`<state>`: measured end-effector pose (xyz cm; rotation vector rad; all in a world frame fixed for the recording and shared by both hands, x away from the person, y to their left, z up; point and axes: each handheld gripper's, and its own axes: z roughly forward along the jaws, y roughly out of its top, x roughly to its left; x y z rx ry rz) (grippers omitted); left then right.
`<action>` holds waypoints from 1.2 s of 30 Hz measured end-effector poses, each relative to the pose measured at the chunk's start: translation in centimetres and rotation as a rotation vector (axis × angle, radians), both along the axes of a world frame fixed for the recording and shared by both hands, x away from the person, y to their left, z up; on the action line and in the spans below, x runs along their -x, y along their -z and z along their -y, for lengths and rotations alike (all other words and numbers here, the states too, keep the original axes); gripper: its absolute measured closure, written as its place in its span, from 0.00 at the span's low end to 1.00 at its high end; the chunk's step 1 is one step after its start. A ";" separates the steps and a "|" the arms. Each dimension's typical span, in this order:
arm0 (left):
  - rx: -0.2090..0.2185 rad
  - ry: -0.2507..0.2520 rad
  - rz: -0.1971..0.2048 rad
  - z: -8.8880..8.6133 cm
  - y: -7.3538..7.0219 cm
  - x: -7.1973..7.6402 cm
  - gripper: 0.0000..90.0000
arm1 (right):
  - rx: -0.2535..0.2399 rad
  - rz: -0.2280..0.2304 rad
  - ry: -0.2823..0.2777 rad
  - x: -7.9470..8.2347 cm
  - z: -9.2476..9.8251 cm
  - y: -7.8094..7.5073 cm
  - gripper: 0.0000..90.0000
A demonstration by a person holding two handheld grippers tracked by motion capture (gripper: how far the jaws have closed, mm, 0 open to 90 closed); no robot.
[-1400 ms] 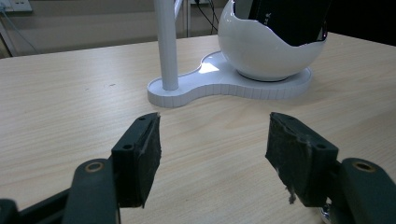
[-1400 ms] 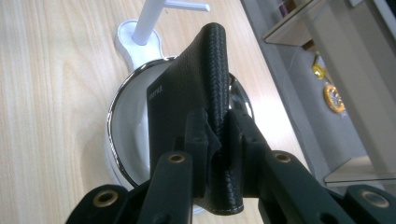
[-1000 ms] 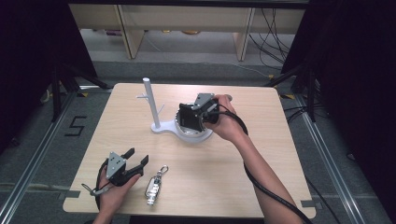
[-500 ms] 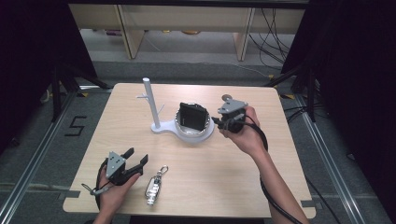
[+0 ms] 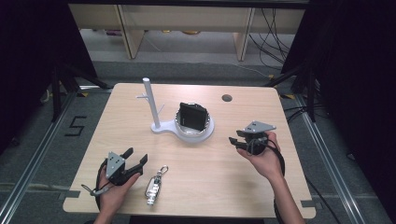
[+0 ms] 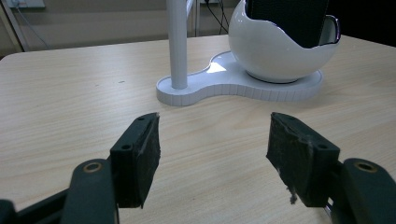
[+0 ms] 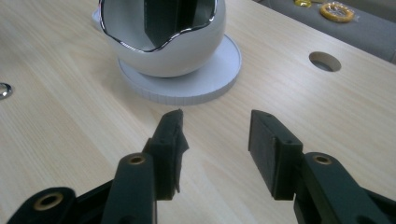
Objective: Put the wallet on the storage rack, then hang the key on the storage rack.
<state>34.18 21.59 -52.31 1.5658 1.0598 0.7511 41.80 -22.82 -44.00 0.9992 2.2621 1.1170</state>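
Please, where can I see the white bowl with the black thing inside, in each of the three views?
High view: the bowl stands mid-table, right of the white post.
Left gripper view: the bowl is at the top right, beyond the open tongs.
Right gripper view: the bowl is at the top, left of centre.
Shared landmark: the flat white base under the bowl.

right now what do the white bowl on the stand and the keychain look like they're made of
White bowl: seemingly glossy plastic or ceramic, given its smooth sheen, with a chrome-like mirrored rim. Keychain: probably metal, silvery and glinting, though too small to be sure.
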 end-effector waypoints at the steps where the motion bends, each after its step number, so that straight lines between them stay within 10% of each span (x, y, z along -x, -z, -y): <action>1: -0.002 0.002 -0.002 0.0 0.0 0.0 0.38 | 0.006 0.002 0.005 0.2 0.2 0.2 0.63; 18: -0.005 0.020 -0.013 0.1 0.0 0.0 0.45 | -0.018 -0.114 0.060 0.4 1.9 0.5 0.61; 22: 0.009 0.065 -0.045 0.2 0.0 0.0 0.49 | -0.002 -0.081 0.027 0.1 2.0 0.6 0.61; 36: -0.208 0.288 -0.447 1.7 -4.3 -1.8 0.54 | 0.006 -0.133 0.043 0.5 2.0 0.9 0.60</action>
